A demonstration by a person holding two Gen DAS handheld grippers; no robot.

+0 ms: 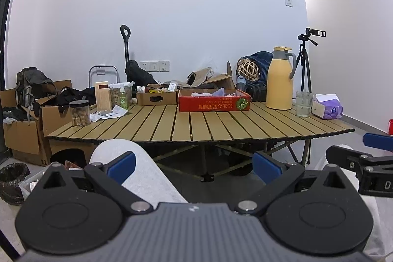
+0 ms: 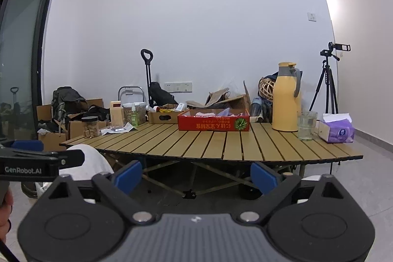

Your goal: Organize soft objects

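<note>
A shallow red cardboard box (image 1: pixel 214 103) (image 2: pixel 213 122) stands at the far middle of the slatted table (image 1: pixel 196 124) (image 2: pixel 221 144), with soft white, pink and lilac items lying inside it. My left gripper (image 1: pixel 194 167) hangs open below the table's near edge, over a person's knee in pale trousers (image 1: pixel 137 163), with nothing between its blue pads. My right gripper (image 2: pixel 196 176) is also open and empty, low in front of the table. Each gripper shows at the edge of the other's view.
On the table: a yellow thermos jug (image 1: pixel 280 79) (image 2: pixel 286 97), a glass (image 1: pixel 304 103) (image 2: pixel 307 125), a purple tissue pack (image 1: pixel 328 106) (image 2: pixel 337 129), a small brown box (image 1: pixel 157 96), jars (image 1: pixel 79 113) and a spray bottle (image 1: pixel 122 96). Cardboard boxes and bags crowd the left; a tripod (image 2: pixel 328 85) stands right.
</note>
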